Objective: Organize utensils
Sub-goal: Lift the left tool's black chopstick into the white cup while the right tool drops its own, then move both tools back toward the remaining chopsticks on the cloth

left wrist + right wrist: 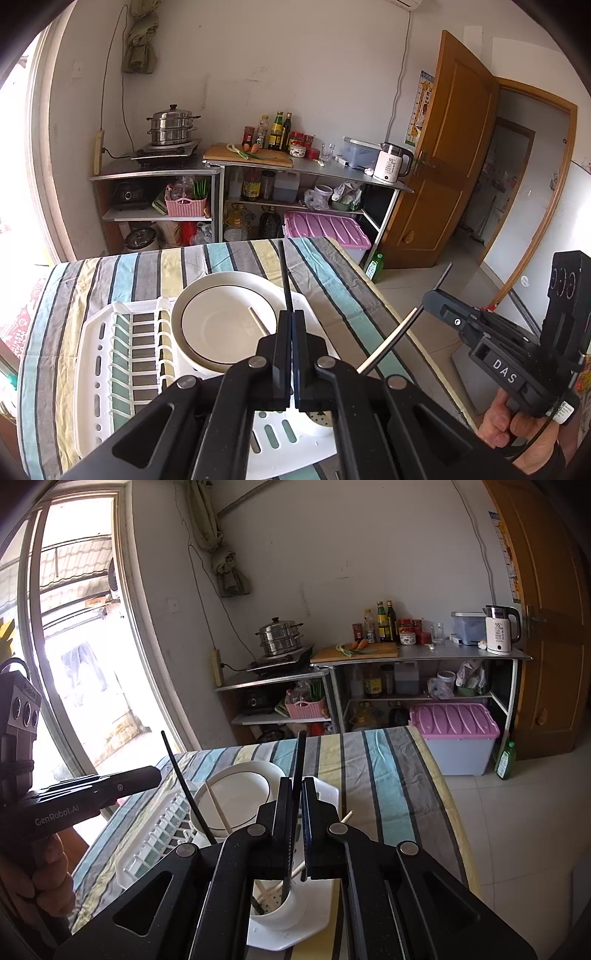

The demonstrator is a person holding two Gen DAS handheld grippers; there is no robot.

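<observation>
Gripping one black chopstick (286, 273) in the clenched left gripper (291, 321), we clamp a second black chopstick (300, 760) in the right gripper (297, 794). Both sit above the white drying rack (110, 332); its utensil cup (284, 904) lies at 6 o'clock from the bowl (221, 325).

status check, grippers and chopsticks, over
Left gripper shut on black chopstick. Right gripper shut on another. Holder cup below. Path clear.
</observation>
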